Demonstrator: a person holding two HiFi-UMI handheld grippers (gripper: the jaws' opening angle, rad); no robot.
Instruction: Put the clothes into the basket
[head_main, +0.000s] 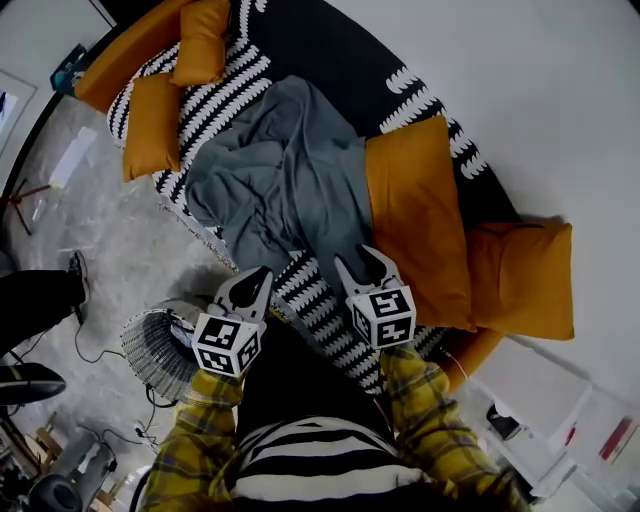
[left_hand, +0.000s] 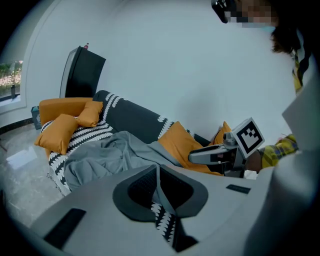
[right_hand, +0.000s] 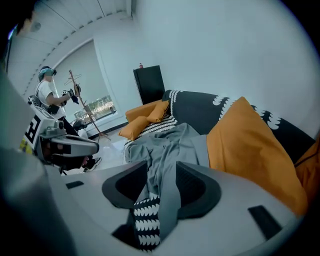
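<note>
A thick fold of the grey garment (head_main: 285, 185) should be pinched; left hand-held gripper (head_main: 261, 274) closed, empty; right hand-held gripper (head_main: 357, 258) open.

Grey garment (head_main: 285, 180) and orange cushions (head_main: 415, 220) lie on sofa (head_main: 320, 45).

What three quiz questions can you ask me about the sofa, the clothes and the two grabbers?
1. True or false: the grey garment lies on the sofa, outside the basket.
2. Which gripper's jaws stand apart? A left, B right, C both.
3. Fill in: the big cushion beside the garment is ____ in colour.
Key: 1 true. 2 B: the right gripper is open and empty, and the left gripper is shut. 3 orange.
</note>
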